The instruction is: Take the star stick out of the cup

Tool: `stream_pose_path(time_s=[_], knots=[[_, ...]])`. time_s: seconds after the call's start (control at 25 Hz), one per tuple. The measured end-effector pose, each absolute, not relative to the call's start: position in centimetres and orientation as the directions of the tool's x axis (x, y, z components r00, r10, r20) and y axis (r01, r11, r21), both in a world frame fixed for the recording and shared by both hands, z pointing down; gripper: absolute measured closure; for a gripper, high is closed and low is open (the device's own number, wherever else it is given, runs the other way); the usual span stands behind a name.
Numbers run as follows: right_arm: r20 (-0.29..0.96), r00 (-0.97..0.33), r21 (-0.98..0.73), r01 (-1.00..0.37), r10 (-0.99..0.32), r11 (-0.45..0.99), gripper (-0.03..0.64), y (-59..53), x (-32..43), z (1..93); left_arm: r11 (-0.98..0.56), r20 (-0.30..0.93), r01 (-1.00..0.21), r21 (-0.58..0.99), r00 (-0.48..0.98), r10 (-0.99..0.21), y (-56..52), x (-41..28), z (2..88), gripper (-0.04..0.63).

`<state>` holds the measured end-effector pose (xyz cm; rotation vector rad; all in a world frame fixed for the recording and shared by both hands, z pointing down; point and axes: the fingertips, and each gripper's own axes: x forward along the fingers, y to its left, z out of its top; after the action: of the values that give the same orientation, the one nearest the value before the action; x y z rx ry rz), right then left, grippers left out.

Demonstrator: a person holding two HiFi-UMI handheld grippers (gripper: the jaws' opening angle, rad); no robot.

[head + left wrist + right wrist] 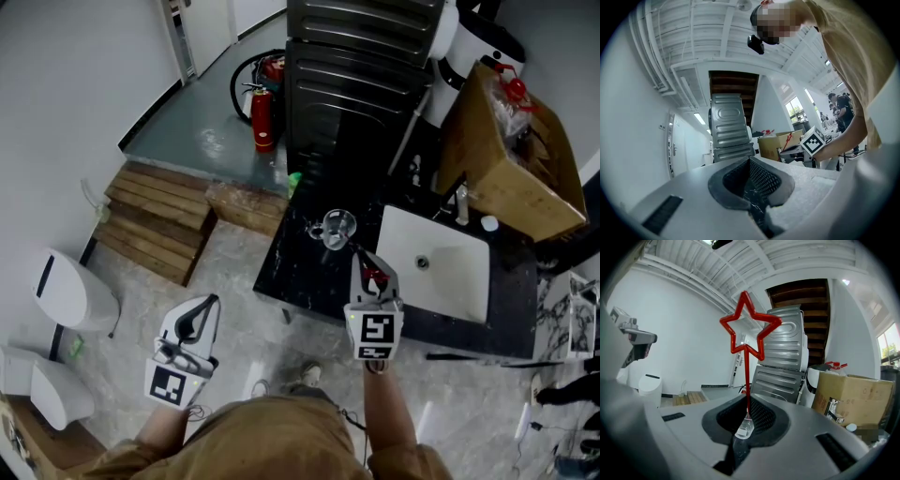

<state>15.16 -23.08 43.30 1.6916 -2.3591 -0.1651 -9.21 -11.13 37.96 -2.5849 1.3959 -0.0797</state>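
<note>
Head view, cup [338, 226] on counter [298, 274], star stick [747, 376] (red) in right claw [744, 422]

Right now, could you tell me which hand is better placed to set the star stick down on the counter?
Right. The right tongs are shut on the star stick, above the black counter near the cup; the left tongs hold nothing and hang over the floor, off the counter.

White sink [448, 246], cardboard box [502, 164], fire extinguisher [263, 118]
</note>
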Motion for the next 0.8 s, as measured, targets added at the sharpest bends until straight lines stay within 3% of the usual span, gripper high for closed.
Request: stream_pose_path(time_s=[0.48,0.8], knots=[[0.061,-0.302,0.226,-0.924,-0.951,0.308,0.604,-21.4,14.9,41.2,-0.546,-0.06,-0.812,-0.206,0.567,-0.822,-10.3,-9.2,37.8,0.595],[0.093,-0.317,0.22,-0.918,-0.944,0.33,0.604,-19.6,14.8,41.1,-0.561,-0.065,-0.805,-0.195,0.581,-0.811,-9.9,-8.5,37.9,0.595]])
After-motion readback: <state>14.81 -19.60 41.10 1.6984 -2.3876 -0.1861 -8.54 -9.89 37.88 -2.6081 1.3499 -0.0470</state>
